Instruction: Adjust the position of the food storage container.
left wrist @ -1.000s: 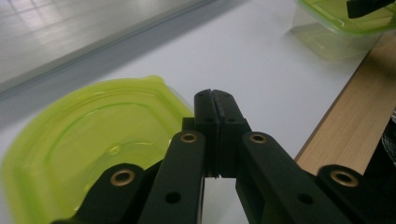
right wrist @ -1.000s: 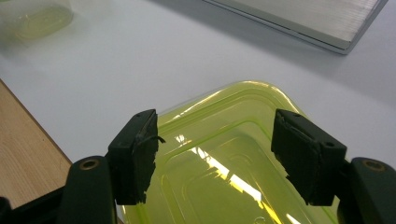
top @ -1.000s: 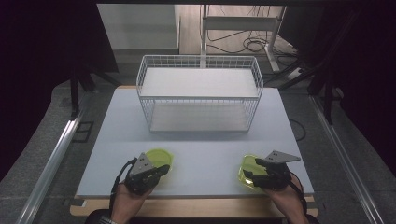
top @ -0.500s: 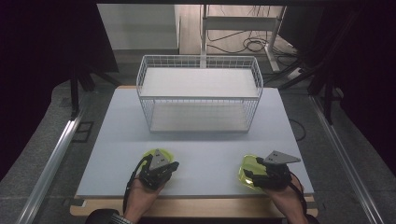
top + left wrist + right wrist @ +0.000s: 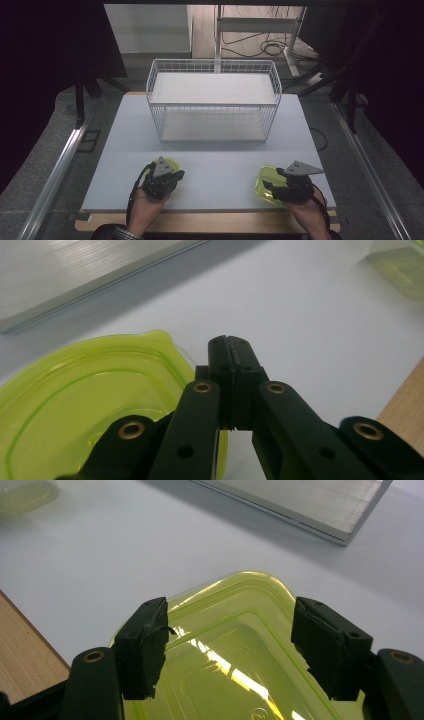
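Left gripper (image 5: 162, 179) at lower left of the high view, jaws pressed fully together with nothing between them; seen in its own view (image 5: 231, 347) poking out just past the edge of the round lime-green lid (image 5: 85, 395), which sits in the lower left of that frame, flat on the white table top (image 5: 310, 315). Same lid (image 5: 170, 164) in the high view peeking out above the gripper body, lower left. Right gripper (image 5: 286, 187) at lower right of the high view, jaws spread fairly wide; in its own view (image 5: 231, 645) straddling the rounded-rectangle green container (image 5: 235, 655), pads either side of it, contact with the walls not clear, so no confirmed grip. Container (image 5: 267, 181) in the high view at lower right, near the front edge of the table. White wire basket (image 5: 214, 102) upper centre of the high view, well apart from both grippers. Wooden strip (image 5: 210, 222) along the bottom edge under the hands.
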A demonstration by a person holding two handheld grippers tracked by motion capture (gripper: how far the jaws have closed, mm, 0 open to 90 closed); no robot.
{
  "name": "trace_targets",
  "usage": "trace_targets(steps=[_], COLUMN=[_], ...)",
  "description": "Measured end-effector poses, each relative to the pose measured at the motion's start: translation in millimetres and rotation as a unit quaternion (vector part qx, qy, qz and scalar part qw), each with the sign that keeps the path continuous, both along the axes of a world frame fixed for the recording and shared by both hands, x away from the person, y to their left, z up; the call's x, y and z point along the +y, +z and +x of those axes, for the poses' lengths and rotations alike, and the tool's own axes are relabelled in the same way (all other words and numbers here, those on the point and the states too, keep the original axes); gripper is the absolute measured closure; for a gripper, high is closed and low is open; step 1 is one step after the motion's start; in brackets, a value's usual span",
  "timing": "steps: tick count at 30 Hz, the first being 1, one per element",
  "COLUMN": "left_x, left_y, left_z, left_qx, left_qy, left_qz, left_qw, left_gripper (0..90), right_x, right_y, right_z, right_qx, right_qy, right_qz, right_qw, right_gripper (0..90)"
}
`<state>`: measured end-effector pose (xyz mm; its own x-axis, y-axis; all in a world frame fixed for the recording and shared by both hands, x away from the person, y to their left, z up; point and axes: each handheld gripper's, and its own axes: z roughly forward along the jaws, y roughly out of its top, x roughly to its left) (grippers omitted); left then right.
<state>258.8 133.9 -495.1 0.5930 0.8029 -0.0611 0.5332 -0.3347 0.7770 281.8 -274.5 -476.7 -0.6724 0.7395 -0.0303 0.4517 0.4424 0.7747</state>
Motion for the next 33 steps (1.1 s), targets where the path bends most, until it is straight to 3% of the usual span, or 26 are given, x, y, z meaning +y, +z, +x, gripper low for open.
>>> trace_targets(steps=[20,25,33], left_x=[58.3,60.6,40.7], left_y=[-0.5,-1.1,-3.3], left_z=[8.8,7.1,-4.0], left_qx=[0.008,0.010,-0.001], left_qy=[0.069,0.070,0.019], left_qz=[0.015,0.012,-0.011], left_qw=[0.9975,0.9974,0.9998], left_gripper=[90.0,89.9,86.6], right_x=[-8.6,-10.3,-32.3], right_y=[0.7,1.2,11.3], right_z=[2.7,3.2,-3.3], right_qx=[0.000,0.001,0.010], right_qy=[-0.015,-0.017,-0.035], right_qz=[-0.001,-0.002,-0.023], right_qw=[0.9999,0.9998,0.9991], right_gripper=[30.7,31.6,66.6])
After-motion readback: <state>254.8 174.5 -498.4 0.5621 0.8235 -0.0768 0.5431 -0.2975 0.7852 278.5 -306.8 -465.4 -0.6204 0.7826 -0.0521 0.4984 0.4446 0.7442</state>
